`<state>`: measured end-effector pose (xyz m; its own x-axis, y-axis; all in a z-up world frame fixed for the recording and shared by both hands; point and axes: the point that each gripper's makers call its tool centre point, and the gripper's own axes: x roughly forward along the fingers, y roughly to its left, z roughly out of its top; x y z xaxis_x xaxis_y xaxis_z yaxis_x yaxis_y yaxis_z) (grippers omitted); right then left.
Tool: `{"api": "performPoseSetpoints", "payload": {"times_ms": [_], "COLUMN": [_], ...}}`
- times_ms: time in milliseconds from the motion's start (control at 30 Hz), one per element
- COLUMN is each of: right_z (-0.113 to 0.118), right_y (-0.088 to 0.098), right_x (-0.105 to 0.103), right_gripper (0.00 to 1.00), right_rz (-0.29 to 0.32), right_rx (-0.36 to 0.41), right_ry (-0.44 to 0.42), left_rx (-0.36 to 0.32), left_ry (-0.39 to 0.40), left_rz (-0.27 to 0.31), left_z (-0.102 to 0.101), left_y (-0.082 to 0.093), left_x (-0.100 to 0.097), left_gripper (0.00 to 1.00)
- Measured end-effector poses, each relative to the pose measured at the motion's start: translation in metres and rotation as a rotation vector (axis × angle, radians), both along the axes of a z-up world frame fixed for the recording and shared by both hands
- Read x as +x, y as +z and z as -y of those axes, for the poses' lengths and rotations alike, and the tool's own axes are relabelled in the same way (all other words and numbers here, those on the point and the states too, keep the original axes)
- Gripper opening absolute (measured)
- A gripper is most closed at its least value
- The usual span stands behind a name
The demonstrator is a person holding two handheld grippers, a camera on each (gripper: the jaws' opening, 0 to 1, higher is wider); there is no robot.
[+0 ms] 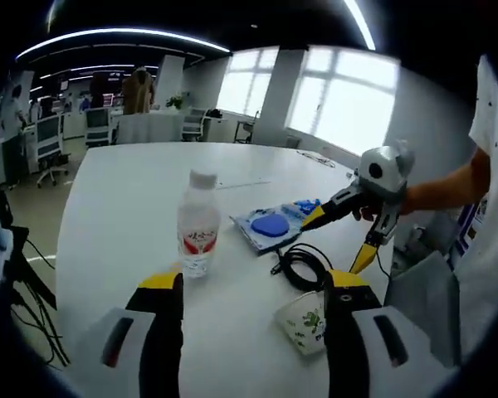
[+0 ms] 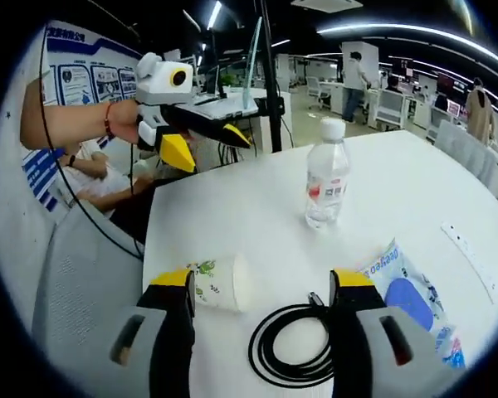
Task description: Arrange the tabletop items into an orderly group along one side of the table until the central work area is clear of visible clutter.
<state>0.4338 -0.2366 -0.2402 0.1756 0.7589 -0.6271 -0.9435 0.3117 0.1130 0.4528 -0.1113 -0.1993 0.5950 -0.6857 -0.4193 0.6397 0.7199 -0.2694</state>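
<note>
Four items lie on the white counter (image 1: pixel 124 191): a water bottle, a paper cup, a coiled black cable and a blue-and-white packet.

From the left gripper view, going left to right, the left gripper (image 1: pixel 255 292) rises from the bottom with its yellow-tipped jaws spread wide and nothing between them. The water bottle (image 1: pixel 198 225) stands upright just beyond its left jaw, white-capped with a red-and-white label. Farther right the packet (image 1: pixel 271 225) lies flat, and the cable (image 1: pixel 305 266) sits just in front of it. The paper cup (image 1: pixel 305 322) lies on its side against the inner face of the right jaw. At the right, a hand holds the right gripper (image 1: pixel 340 238) above the counter edge, near the packet, its jaws apart.

From the right gripper view, going left to right, an arm with a red wristband holds the left gripper (image 2: pixel 209 143) in the air beyond the counter's left edge, jaws apart and empty. Below, the right gripper (image 2: pixel 264 292) has its jaws spread; the paper cup (image 2: pixel 220 283) lies tipped over just beside its left jaw, the cable (image 2: pixel 289 348) coils between the jaws, the water bottle (image 2: pixel 326 184) stands upright farther back, and the packet (image 2: pixel 411 292) lies just to the right of the right jaw.
</note>
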Motion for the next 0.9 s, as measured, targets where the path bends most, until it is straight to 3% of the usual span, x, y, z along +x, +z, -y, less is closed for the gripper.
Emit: {"api": "performPoseSetpoints", "payload": {"times_ms": [167,367,900], "right_z": [0.000,-0.001,-0.018], "right_y": [-0.007,-0.018,-0.037], "right_x": [-0.010,-0.016,-0.028], "right_gripper": [0.64,0.60,0.35], "right_rz": [-0.072,-0.111,-0.281], "right_rx": [0.012,-0.012,-0.005], "right_ry": [0.023,0.071,0.226], "left_rx": [-0.007,-0.024,-0.041], "left_ry": [0.009,0.020,0.061], "left_rz": [-0.016,-0.028,-0.061], "left_z": [-0.005,-0.011,-0.022], "left_y": [-0.004,-0.006,-0.018], "left_x": [-0.010,-0.019,-0.031], "left_gripper": [0.75,0.76,0.73]}}
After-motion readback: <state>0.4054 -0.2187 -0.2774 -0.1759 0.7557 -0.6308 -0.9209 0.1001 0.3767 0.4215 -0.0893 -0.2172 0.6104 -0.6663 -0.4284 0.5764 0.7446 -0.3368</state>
